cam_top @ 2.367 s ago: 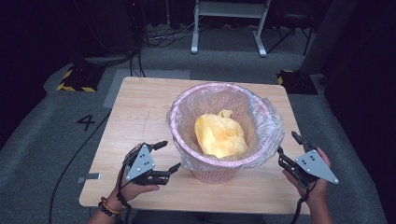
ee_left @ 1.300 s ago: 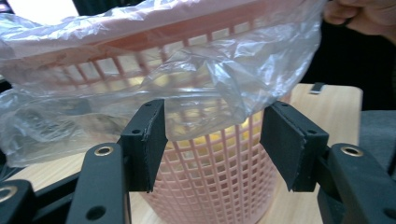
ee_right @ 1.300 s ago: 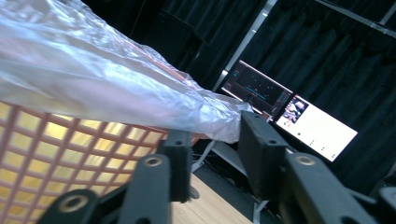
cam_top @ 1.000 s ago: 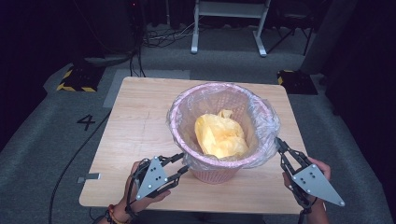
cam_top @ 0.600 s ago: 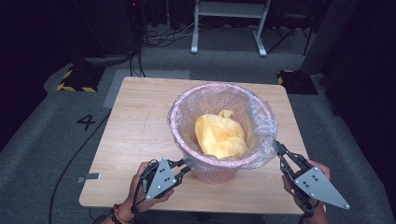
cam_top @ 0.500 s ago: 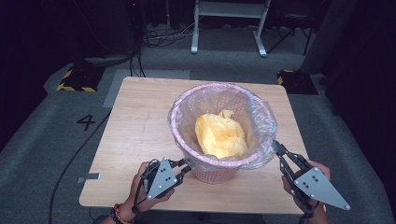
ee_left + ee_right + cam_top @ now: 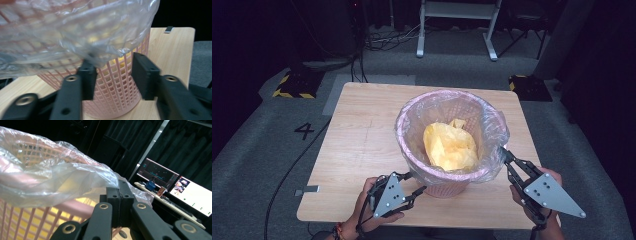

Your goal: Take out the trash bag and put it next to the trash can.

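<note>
On the worktop [image 7: 362, 135], a pink basket [image 7: 447, 180] lined with a clear bag [image 7: 492, 125] stands toward our near edge, a crumpled yellow wad [image 7: 449, 147] lying inside it; we judge the work in hand to be freeing the bag from the basket, and we are at the gripping stage.

At left, our left tongs [image 7: 418, 191] sit low against the basket's near wall; in the left gripper view their jaws stand apart, one on either side of a stretch of pink lattice [image 7: 117, 82], with the bag's loose hem [image 7: 100, 57] hanging just above and touching the tip of one jaw; nothing is caught between them yet.

At right, our right tongs [image 7: 503, 152] meet the bag's folded-over edge at the rim; in the right gripper view the jaws are pressed together, and film [image 7: 82, 175] drapes onto their tips; we take them to be clamped on the bag, though the pinch itself is hidden.

Next, we judge, the left tongs must rise to the hem and close on film alone, not lattice; then both sides can lift evenly, lest the thin plastic tear or the basket tip.
</note>
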